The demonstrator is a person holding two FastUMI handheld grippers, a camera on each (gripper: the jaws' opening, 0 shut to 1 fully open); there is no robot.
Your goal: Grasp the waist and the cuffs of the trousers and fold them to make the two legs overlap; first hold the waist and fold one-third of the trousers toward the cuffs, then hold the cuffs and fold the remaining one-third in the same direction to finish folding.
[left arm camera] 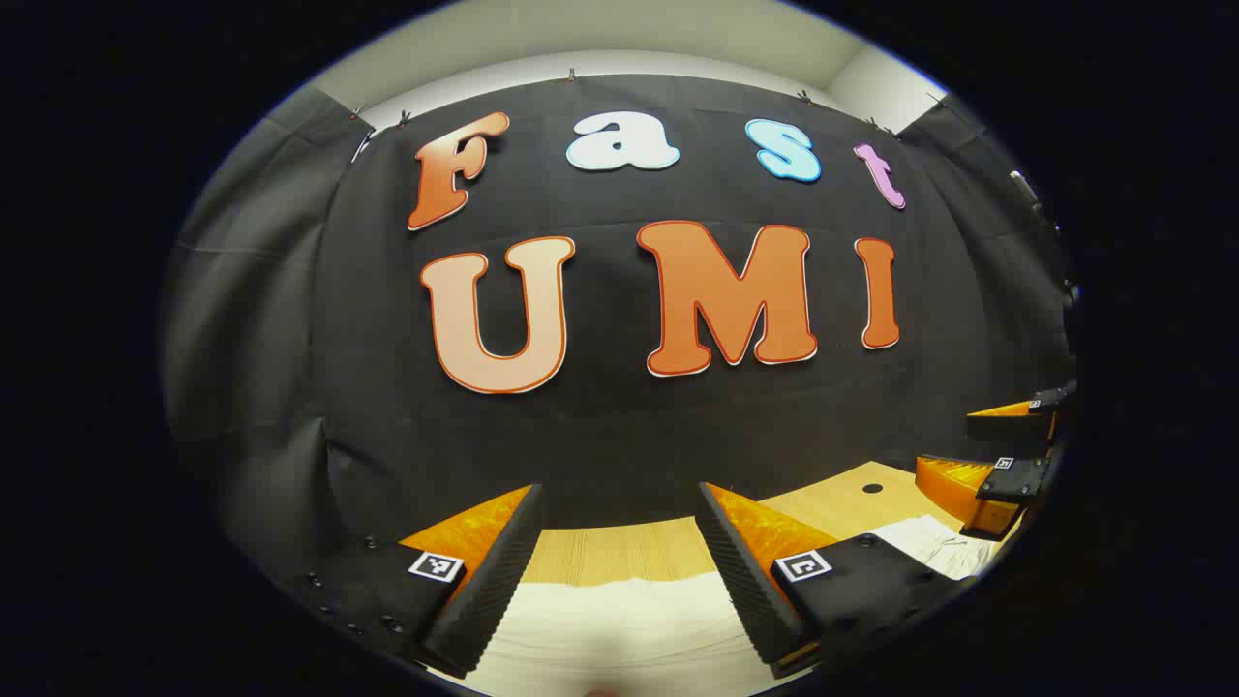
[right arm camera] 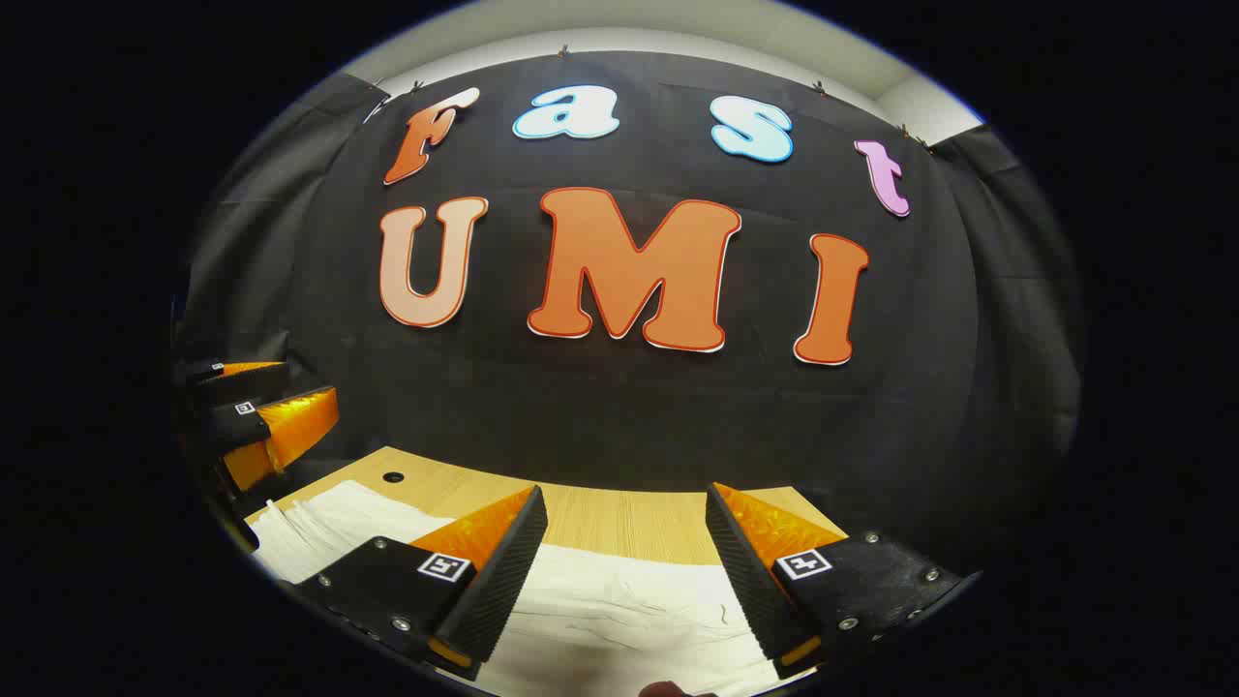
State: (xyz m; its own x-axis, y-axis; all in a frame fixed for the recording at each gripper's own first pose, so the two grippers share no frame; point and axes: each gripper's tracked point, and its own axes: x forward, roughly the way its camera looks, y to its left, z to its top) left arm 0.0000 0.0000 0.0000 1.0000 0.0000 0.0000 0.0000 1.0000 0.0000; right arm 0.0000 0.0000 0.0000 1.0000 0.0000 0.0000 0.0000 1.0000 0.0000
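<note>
You are holding both grippers — left (left arm camera: 619, 571), right (right arm camera: 624, 571) — above the trousers (right arm camera: 619, 610) lying flat on the tabletop (right arm camera: 619, 518); jaws are standing spread and empty, apparently readying a grasp.

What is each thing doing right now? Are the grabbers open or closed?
left gripper: open, holding nothing, above the trousers.
right gripper: open, holding nothing, above the trousers.
trousers: white, lying spread on the table, a bit wrinkled.
table: wooden, partly covered by trousers.
</note>
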